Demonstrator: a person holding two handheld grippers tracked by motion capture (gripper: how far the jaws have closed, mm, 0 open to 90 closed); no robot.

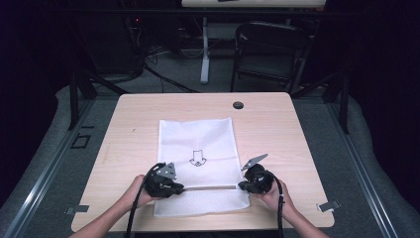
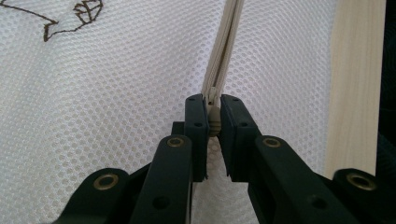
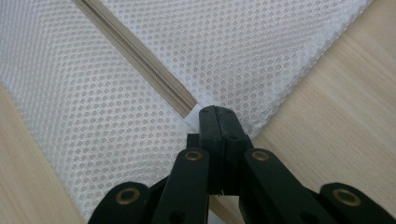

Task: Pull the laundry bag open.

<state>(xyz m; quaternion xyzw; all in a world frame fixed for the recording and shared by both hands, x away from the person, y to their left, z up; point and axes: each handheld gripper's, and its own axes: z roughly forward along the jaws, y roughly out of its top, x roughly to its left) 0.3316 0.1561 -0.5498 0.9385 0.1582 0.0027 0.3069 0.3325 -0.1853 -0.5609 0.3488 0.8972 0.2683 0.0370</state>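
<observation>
A white mesh bag (image 1: pixel 198 144) with a small arrow drawing lies flat on the wooden table (image 1: pixel 138 114). A beige zipper (image 1: pixel 210 188) runs across its near end. My left gripper (image 2: pixel 213 119) is shut on the zipper pull (image 2: pixel 214 122) at the zipper's left end, seen in the high view as my left gripper (image 1: pixel 182 188). My right gripper (image 3: pixel 215 116) is shut on the bag's mesh edge (image 3: pixel 198 113) at the zipper's right end, by the bag's side, with my right gripper (image 1: pixel 241 186) low over the table.
A black round cap (image 1: pixel 238 104) sits in the table's far edge. Metal clips (image 1: pixel 329 206) stick out at the near corners. A dark folding chair (image 1: pixel 267 49) and a table leg stand beyond the far edge.
</observation>
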